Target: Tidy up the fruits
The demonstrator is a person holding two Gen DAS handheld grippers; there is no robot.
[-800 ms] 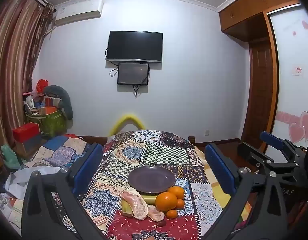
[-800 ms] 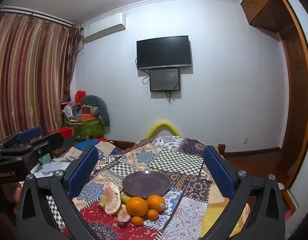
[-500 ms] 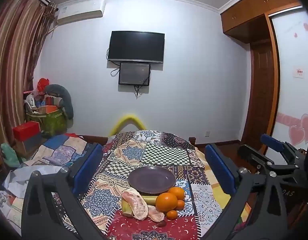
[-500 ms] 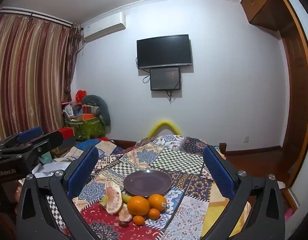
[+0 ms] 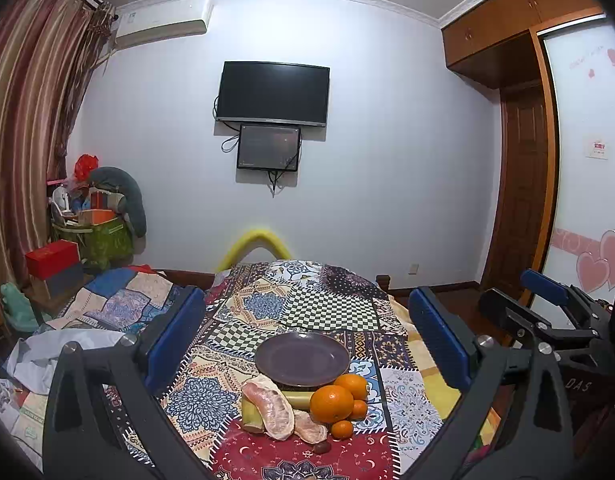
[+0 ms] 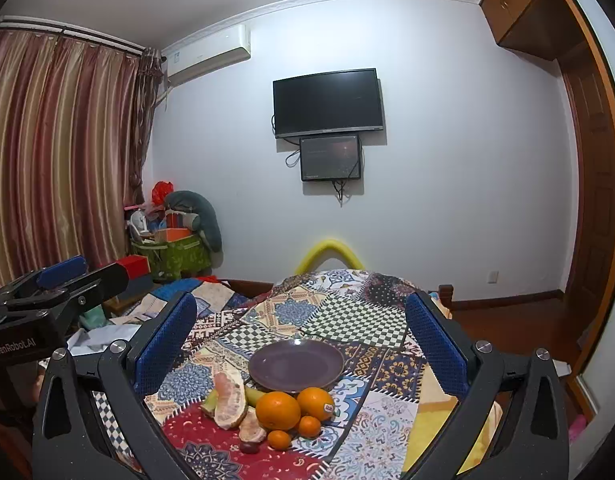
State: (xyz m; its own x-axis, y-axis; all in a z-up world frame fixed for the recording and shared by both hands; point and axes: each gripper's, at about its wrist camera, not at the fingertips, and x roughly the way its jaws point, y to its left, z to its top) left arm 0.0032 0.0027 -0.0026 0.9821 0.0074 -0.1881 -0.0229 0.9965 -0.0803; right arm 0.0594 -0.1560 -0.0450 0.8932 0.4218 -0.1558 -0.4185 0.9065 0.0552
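Both the left gripper [image 5: 307, 336] and the right gripper [image 6: 299, 332] stand wide, holding nothing, above the patchwork cloth [image 5: 327, 312]. Bare cloth fills mid-frame beyond the purple plate [image 5: 302, 358], which holds nothing. The fruits [image 5: 307, 404] cluster touching its near rim, lower centre.

Dim, bluish indoor light; sharp focus throughout; strong fisheye bending and dark vignetted corners.

left claw [image 5: 307, 344] wide apart, nothing held | plate [image 5: 302, 359] bare | oranges [image 5: 331, 403] just beside plate
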